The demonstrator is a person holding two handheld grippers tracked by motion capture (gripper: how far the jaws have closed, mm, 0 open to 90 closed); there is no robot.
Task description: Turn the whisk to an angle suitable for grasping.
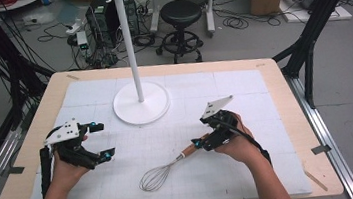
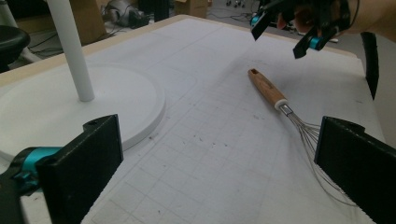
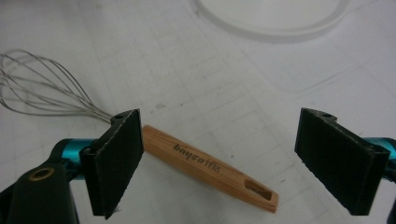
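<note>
Wood-handled whisk [image 1: 172,164] flat on worktop [image 1: 30,161], 6 o'clock of white stand [image 1: 140,102] | right gripper [image 3: 219,154] jaws wide, straddling handle, unclosed | left gripper [image 1: 99,141] jaws wide, empty

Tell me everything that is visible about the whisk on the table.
The whisk has a light wooden handle with dark printed lettering and a slot near its end, a pale collar, and thin wire loops that look like metal. It lies flat on the white gridded mat, handle pointing toward the right gripper, loops toward the person. That gripper's open jaws stand either side of the handle; nothing is clamped on it.
</note>
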